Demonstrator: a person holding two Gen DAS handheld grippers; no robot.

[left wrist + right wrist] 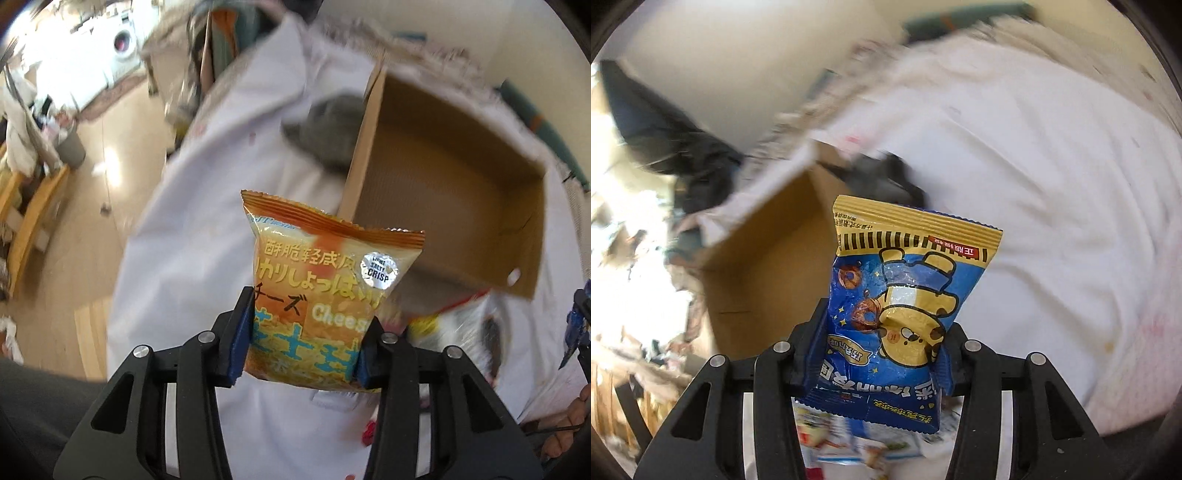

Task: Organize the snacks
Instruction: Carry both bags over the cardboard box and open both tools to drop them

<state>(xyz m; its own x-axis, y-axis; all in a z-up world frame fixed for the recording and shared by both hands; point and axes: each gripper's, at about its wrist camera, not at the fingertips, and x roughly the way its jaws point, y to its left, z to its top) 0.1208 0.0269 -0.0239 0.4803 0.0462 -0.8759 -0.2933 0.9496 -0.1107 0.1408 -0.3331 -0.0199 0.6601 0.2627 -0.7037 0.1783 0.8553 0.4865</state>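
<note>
A white-sheeted bed point(192, 229) carried an open cardboard box point(454, 192), with blurred snack packets point(454, 325) lying beside it.

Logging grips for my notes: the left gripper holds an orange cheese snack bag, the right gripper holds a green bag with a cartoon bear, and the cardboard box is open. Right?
Not quite: the right gripper holds a blue cartoon-bear bag, shown in the right wrist view. The rest stands.

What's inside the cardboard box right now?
The cardboard box shows only bare brown walls and floor; no snacks visible inside. Its near corner is hidden behind the cheese snack bag in the left claw.
</note>
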